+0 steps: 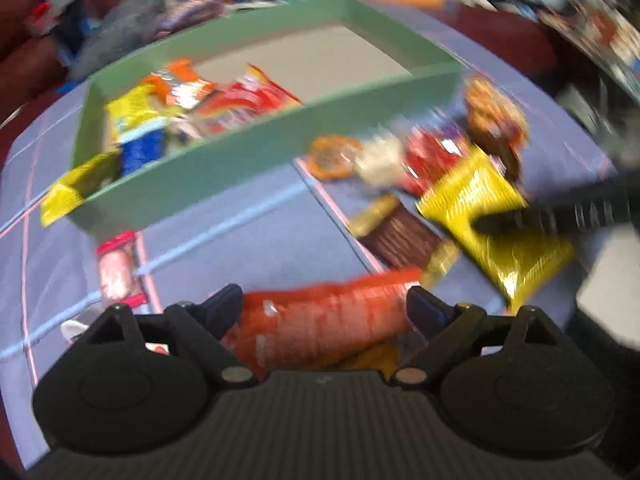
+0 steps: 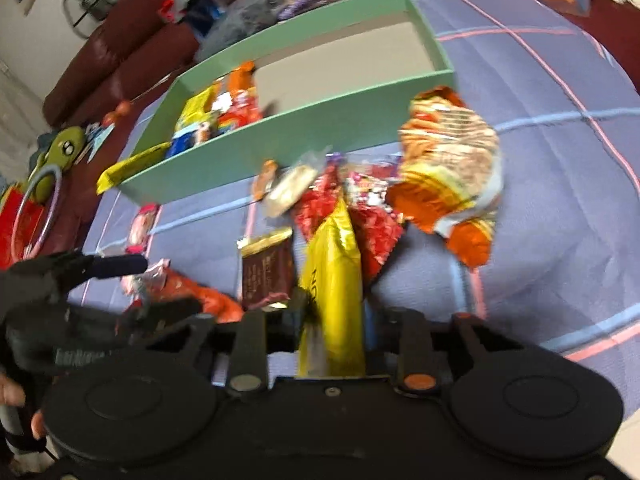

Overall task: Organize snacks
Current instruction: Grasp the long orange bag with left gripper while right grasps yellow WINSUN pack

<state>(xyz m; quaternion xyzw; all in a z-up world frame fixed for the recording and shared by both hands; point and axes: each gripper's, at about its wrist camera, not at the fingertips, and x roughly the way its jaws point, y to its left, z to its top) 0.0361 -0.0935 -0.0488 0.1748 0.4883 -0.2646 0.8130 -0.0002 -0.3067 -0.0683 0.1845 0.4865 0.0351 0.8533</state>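
Observation:
My left gripper [image 1: 324,300] stands wide open over the checked cloth, with an orange-red snack packet [image 1: 320,328] lying between its fingers. In the right wrist view the left gripper [image 2: 160,286] shows at the left by that orange-red packet [image 2: 212,300]. My right gripper [image 2: 334,320] is shut on a yellow packet [image 2: 332,272]. The left wrist view shows one of its fingers [image 1: 560,212] lying across the yellow packet [image 1: 488,208]. A green box [image 1: 256,152] behind the pile holds several snacks at its left end [image 1: 136,128]. The rest of its floor is bare.
Loose snacks lie before the green box [image 2: 320,120]: a brown chocolate packet [image 2: 266,268], red packets [image 2: 376,232], a large orange-and-white bag [image 2: 452,168] and a pink packet [image 2: 142,224]. Toys and a dark red sofa [image 2: 120,52] stand behind. A hand [image 2: 12,396] shows at the left edge.

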